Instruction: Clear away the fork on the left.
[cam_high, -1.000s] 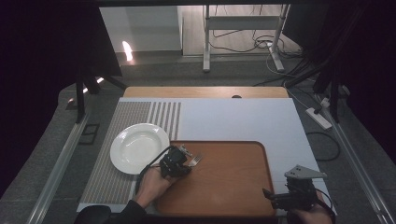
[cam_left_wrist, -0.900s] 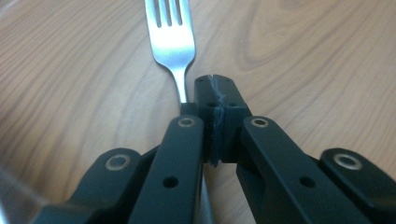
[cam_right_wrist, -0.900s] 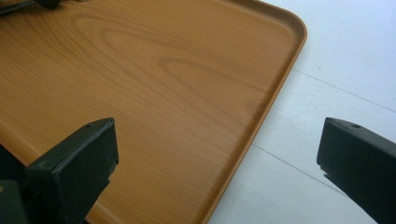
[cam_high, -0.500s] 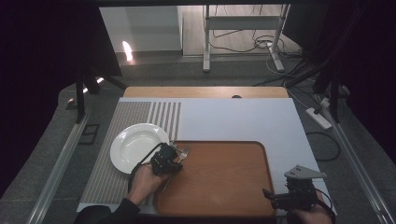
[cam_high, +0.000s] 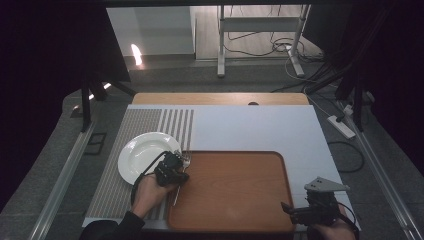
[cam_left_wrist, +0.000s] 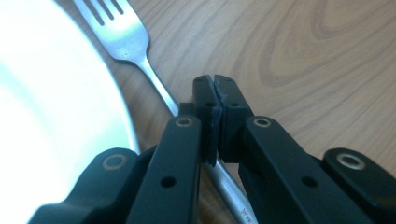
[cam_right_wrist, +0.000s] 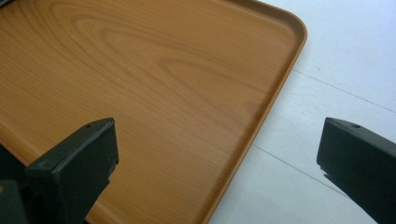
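My left gripper clenched on the fork handle, beside the white plate. My right gripper released, over the wooden tray corner.

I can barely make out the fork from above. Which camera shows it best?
The left gripper view: the fork lies close up, tines and handle clear, the left gripper shut on its handle. The high view shows it small, at the wooden tray's left edge beside the plate.
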